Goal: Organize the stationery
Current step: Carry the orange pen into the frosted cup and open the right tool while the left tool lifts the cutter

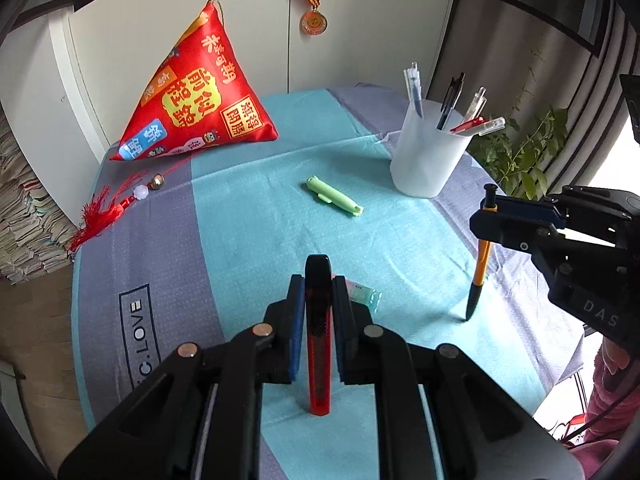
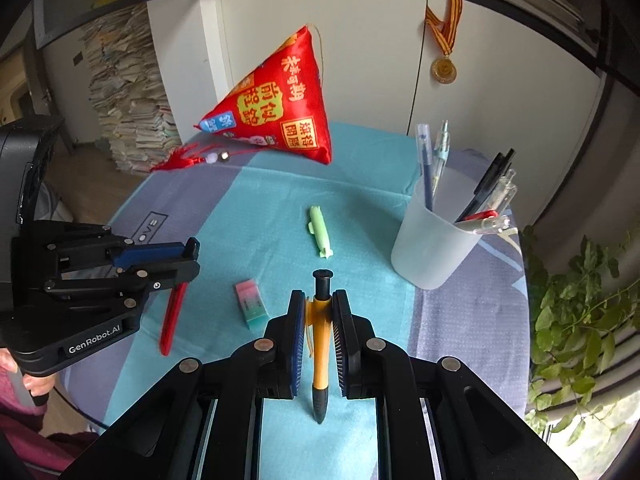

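The left gripper [image 1: 318, 292] pinches a red utility knife [image 1: 318, 344]; the right gripper [image 2: 319, 312] clamps an orange pen [image 2: 320, 344], both upright.

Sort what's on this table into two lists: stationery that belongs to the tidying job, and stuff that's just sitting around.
Job:
- red utility knife, in left gripper
- orange pen, in right gripper
- green highlighter
- eraser
- white pen cup

Lying about:
- red triangular cushion
- red tassel
- medal
- plant

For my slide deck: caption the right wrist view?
Right claw grips an orange pen; left claw holds a red utility knife.
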